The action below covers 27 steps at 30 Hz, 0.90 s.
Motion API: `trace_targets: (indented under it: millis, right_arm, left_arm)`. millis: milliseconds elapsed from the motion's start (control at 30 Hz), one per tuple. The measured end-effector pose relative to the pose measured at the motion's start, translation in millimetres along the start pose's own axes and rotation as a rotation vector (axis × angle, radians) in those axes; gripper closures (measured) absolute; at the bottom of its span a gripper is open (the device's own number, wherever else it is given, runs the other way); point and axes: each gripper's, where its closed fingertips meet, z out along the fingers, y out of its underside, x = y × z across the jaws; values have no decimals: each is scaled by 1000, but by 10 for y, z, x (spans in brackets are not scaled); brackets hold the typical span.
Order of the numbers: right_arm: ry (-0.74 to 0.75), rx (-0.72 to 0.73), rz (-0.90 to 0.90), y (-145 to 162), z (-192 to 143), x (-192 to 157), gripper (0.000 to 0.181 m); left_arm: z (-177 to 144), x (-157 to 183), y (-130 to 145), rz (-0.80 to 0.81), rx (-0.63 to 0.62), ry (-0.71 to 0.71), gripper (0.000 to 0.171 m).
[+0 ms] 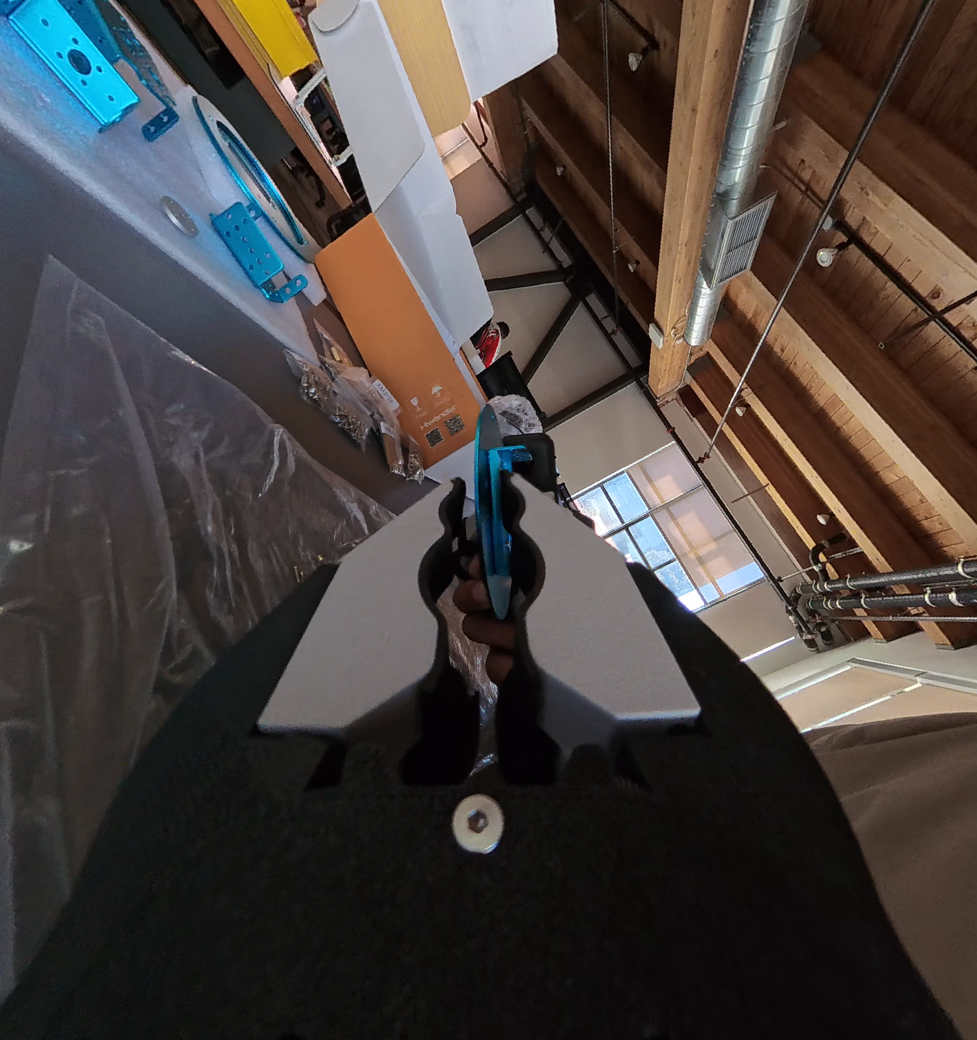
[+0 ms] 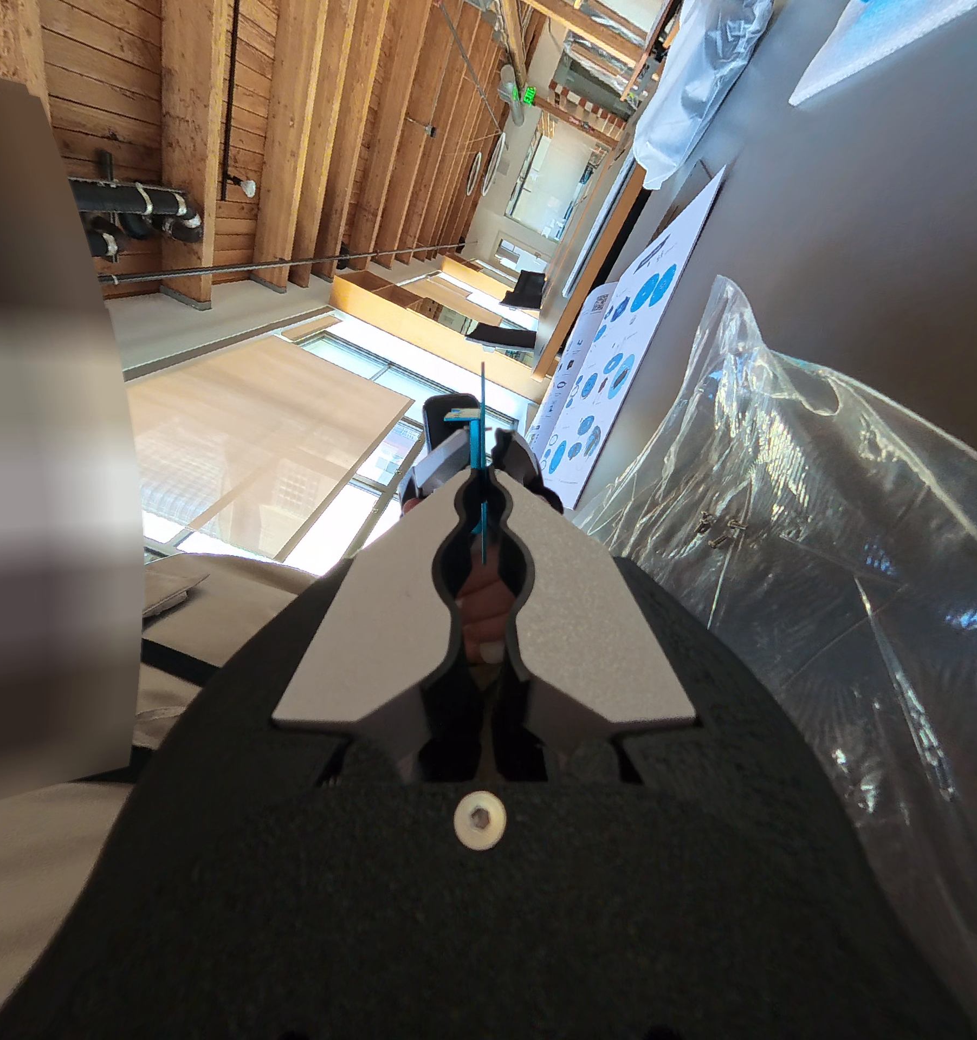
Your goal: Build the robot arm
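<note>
Blue metal disc clenched edge-on by left tongs; right tongs seemingly grip it too.

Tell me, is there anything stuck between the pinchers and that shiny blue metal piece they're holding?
Nothing visible. The left gripper and the right gripper each close straight on the edge of the blue plate, meeting from opposite sides. A hand shows behind the fingers, not between them and the plate.
</note>
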Motion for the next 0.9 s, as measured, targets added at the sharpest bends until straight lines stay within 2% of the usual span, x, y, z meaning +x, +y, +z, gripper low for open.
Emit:
trace_targets:
  millis: [400, 633, 900]
  right_arm:
    - [49, -18, -36, 46, 28, 28, 181]
    - [75, -32, -68, 66, 29, 49, 179]
    - [-9, -23, -90, 47, 78, -104, 179]
  left_arm:
    - [-17, -31, 14, 13, -20, -17, 165]
    - [-1, 63, 11, 103, -75, 14, 169]
    - [-22, 222, -47, 230, -106, 88, 169]
